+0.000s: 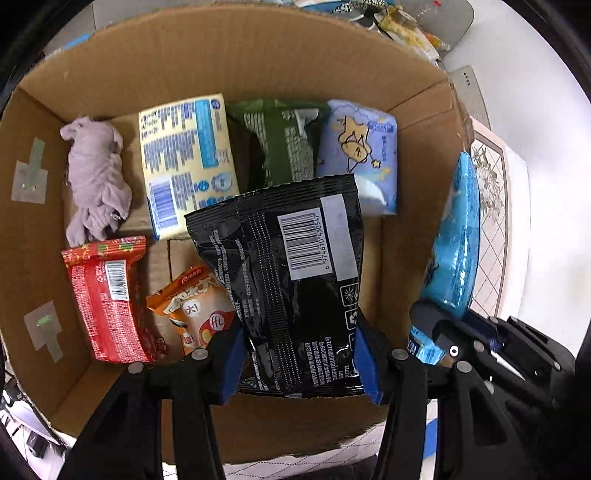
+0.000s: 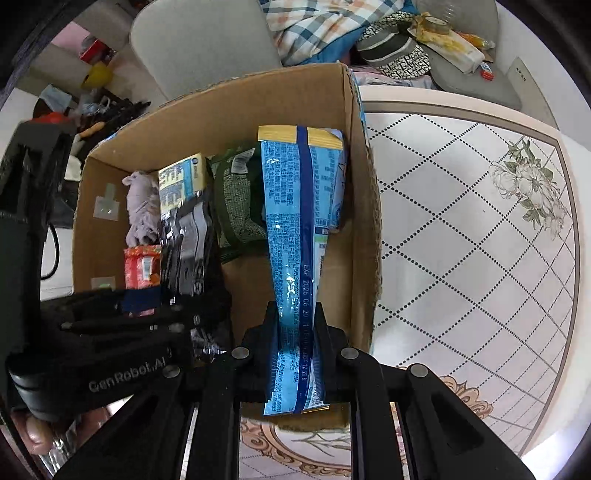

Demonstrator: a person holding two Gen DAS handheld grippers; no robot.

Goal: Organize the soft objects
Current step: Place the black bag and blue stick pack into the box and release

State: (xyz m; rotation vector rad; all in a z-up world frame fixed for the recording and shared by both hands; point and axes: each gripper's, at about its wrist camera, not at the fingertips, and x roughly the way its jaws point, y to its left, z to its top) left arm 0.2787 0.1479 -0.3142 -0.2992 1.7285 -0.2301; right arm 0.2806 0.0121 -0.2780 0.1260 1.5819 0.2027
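Note:
A cardboard box (image 1: 33, 229) holds soft things: a grey plush toy (image 1: 96, 177), a yellow tissue pack (image 1: 188, 162), a green pack (image 1: 280, 140), a lilac pack (image 1: 358, 147), a red packet (image 1: 107, 302) and an orange packet (image 1: 195, 306). My left gripper (image 1: 299, 354) is shut on a black snack bag (image 1: 288, 266) and holds it over the box. My right gripper (image 2: 295, 328) is shut on a blue snack bag (image 2: 295, 229) over the box's right side (image 2: 364, 206). The blue bag also shows in the left wrist view (image 1: 452, 240), as does the right gripper (image 1: 436, 332).
The box stands on a white table with a diamond and flower pattern (image 2: 461, 240). Behind the box are a grey chair back (image 2: 207, 40), folded clothes (image 2: 325, 29) and clutter (image 2: 436, 48). More clutter lies at the left (image 2: 92, 107).

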